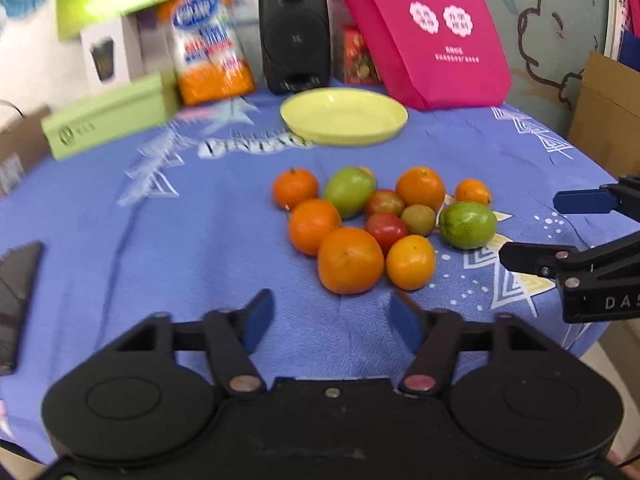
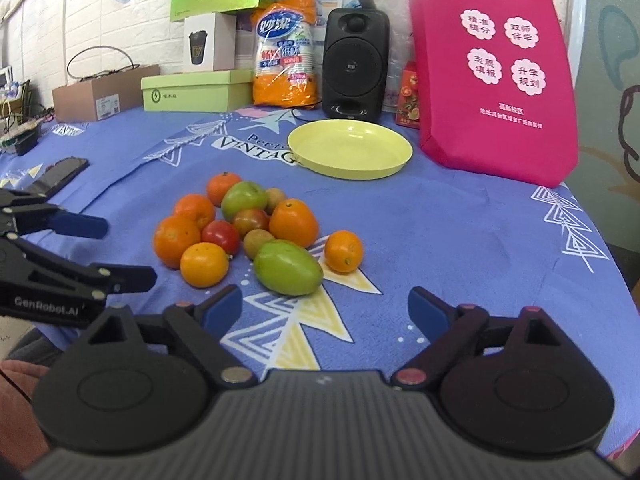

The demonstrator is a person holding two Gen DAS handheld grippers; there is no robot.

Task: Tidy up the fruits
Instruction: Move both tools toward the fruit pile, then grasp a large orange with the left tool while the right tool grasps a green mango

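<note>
In the left wrist view, the left gripper [image 1: 331,314] was held wide open and empty, near the big orange [image 1: 350,260] at the fruit pile's edge, presumably for a first pick; the yellow plate [image 1: 344,117] lay bare beyond. In the right wrist view, the right gripper [image 2: 325,310] was likewise spread and empty, just short of the green mango [image 2: 287,267].

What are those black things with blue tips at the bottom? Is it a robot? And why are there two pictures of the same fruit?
It's not a robot. A person holds one pair of tongs in each hand, and a little camera sits on each pair, looking forward. So one picture comes from the left tongs and the other from the right tongs. Each camera also sees the other pair poking in from the side. Both pairs are open and hold nothing. On the blue tablecloth lies a pile of fruit: oranges, green ones, and some small red ones. Behind the pile sits a yellow plate with nothing on it. A black speaker and a pink bag stand at the back.
</note>
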